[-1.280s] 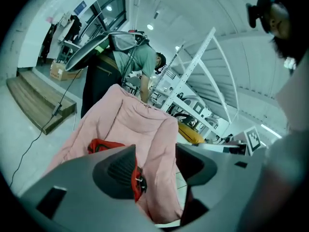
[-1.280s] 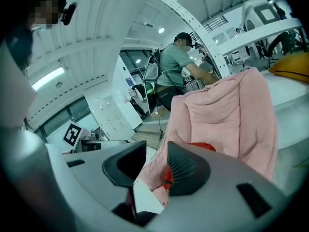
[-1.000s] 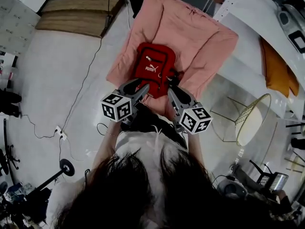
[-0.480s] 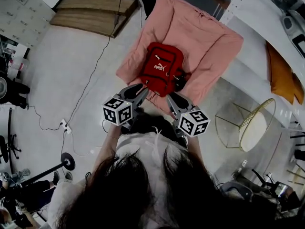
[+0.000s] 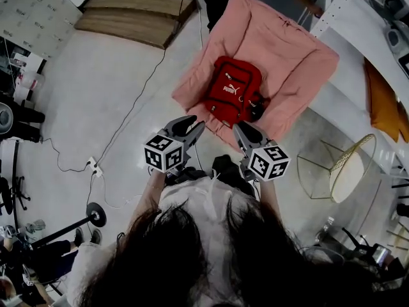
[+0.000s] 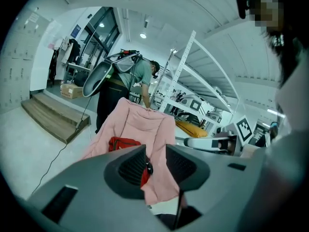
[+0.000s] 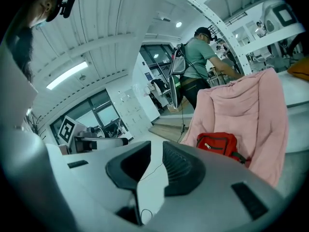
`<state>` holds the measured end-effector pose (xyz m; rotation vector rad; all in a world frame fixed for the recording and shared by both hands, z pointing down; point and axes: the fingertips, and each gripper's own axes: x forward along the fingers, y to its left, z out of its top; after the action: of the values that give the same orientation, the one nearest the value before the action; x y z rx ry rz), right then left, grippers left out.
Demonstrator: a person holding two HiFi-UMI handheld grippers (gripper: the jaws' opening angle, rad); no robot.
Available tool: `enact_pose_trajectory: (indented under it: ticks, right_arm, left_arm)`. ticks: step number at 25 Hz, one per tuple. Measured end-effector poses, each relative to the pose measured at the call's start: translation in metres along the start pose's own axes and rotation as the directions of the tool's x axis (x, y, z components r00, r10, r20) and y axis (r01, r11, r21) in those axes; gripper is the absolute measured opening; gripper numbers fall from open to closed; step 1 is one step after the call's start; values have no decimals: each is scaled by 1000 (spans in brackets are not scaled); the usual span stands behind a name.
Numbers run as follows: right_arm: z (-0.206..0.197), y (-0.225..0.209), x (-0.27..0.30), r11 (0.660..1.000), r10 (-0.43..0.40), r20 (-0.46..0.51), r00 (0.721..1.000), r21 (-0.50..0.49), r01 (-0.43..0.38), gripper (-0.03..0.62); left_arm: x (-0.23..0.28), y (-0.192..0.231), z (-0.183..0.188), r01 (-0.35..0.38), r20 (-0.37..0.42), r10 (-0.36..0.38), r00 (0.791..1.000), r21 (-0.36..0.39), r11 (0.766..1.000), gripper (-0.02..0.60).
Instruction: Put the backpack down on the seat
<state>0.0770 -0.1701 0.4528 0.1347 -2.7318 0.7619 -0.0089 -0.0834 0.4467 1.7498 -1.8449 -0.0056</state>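
Two hand-held grippers, both empty; red backpack lying on the pink seat.

Left gripper: jaws a narrow gap apart, nothing between them. Right gripper: jaws likewise slightly apart, nothing held. Both are raised side by side, just short of the seat's front edge and clear of it. Red backpack: lies flat on the pink seat, logo side up, apart from both grippers. Surroundings: pale floor with a trailing cable, a wooden step, white shelving.
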Motion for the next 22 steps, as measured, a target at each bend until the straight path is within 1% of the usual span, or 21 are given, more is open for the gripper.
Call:
enact_pose_trajectory:
  ticks: [5, 10, 14, 17, 22]
  right_arm:
    - [-9, 48, 19, 999, -39, 40, 998, 12, 39, 84]
    - [-30, 103, 31, 994, -104, 97, 990, 43, 100, 84]
    - [-51, 140, 31, 986, -162, 118, 980, 68, 154, 84]
    - [-67, 158, 25, 981, -182, 115, 977, 86, 173, 84]
    - [-83, 168, 9, 976, -210, 99, 973, 80, 203, 80]
  left_arm:
    - [-45, 13, -11, 61, -15, -61, 998, 30, 998, 140]
    - [-101, 36, -29, 115, -46, -112, 993, 69, 991, 140]
    - [-139, 56, -40, 151, -47, -149, 988, 49, 987, 137]
    - [-151, 61, -47, 170, -49, -168, 985, 28, 985, 130]
    - [-155, 55, -57, 196, -63, -194, 979, 25, 980, 127]
